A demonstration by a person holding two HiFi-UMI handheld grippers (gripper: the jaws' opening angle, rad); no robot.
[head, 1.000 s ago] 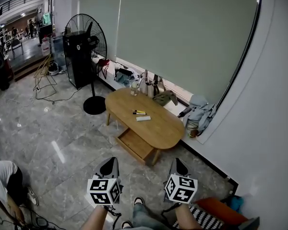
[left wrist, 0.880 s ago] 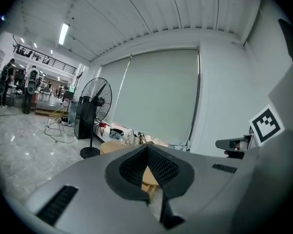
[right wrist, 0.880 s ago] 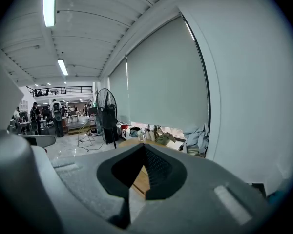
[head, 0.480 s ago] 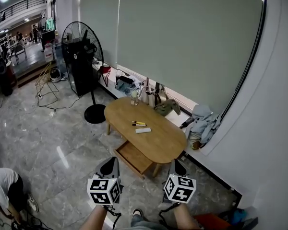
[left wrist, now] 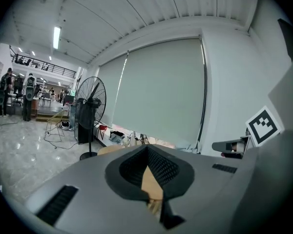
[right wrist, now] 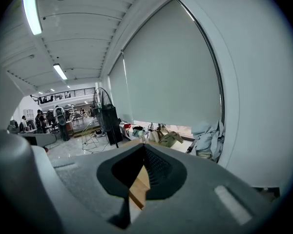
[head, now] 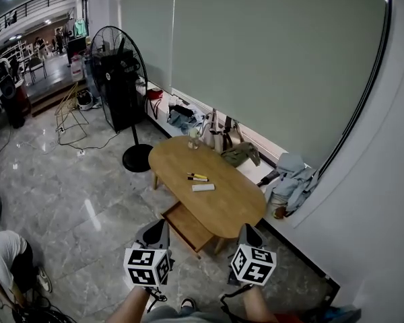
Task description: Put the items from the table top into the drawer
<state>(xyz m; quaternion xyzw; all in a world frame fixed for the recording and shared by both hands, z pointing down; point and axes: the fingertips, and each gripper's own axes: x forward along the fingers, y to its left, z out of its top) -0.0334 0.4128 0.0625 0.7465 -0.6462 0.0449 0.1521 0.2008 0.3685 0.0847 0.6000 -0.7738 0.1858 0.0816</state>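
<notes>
An oval wooden table (head: 232, 204) stands ahead by the window wall. On its top lie a yellow marker (head: 196, 175), a dark marker (head: 198, 180) and a white oblong item (head: 203, 188); a small glass (head: 193, 140) stands at the far end. Under the table's near side a wooden drawer (head: 187, 225) is pulled out. My left gripper (head: 154, 231) and right gripper (head: 249, 233) are held side by side in the air, short of the table, both shut and empty. In the gripper views the left gripper (left wrist: 147, 152) and right gripper (right wrist: 144, 149) point at the table.
A tall black standing fan (head: 123, 73) stands left of the table. Bags and clothes (head: 239, 155) lie along the window ledge, with a blue-grey heap (head: 293, 177) at the right. A crouching person (head: 3, 261) and cables are at the lower left on the marble floor.
The table and open drawer have drawn nearer and sit lower in the head view. Both grippers advanced together towards the table, still shut.
</notes>
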